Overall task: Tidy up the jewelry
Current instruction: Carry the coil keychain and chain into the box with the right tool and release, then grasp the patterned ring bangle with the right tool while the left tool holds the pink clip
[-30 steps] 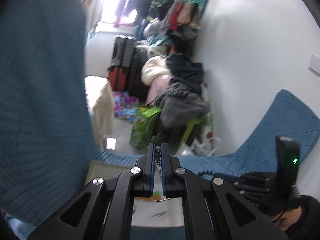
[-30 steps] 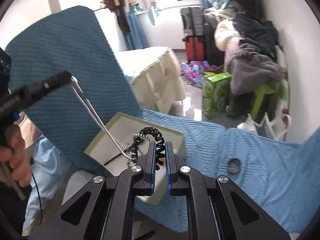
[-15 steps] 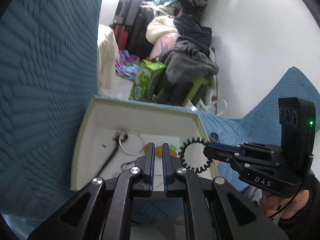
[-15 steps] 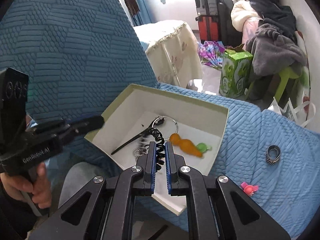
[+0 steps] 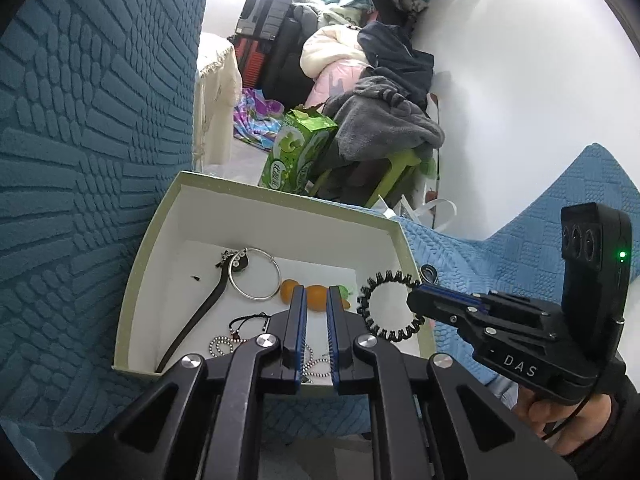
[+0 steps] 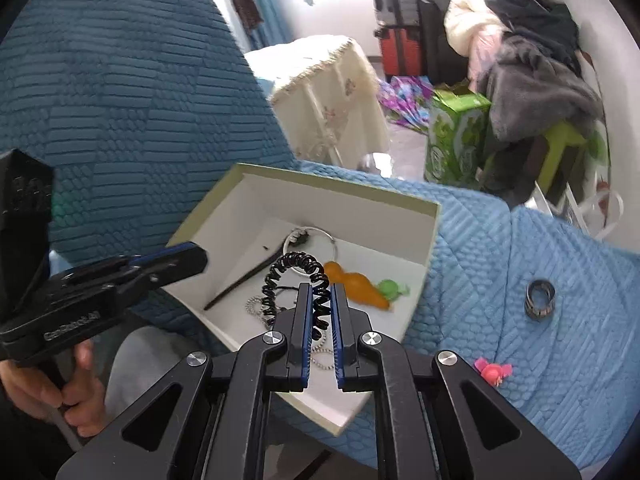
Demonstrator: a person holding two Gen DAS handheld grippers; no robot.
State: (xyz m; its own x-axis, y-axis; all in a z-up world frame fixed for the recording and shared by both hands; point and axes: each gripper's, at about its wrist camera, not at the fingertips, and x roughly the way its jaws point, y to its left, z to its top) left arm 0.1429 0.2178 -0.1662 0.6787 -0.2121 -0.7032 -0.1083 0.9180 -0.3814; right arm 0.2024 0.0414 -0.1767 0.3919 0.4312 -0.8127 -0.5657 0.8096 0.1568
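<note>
Our right tool [image 6: 320,316] is clamped on one black coil bracelet [image 6: 294,276] over the box [image 6: 340,200], which holds one orange charm [image 6: 356,282]. Our left tool [image 5: 316,312] stands slightly apart, holding nothing. One ring [image 6: 540,300] lies on the blue cover [image 6: 520,264].

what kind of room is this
Most likely a lived-in bedroom or spare room at home: a heap of clothes against the wall, suitcases behind it, and a blue quilted cover spread under the open jewelry box.
</note>
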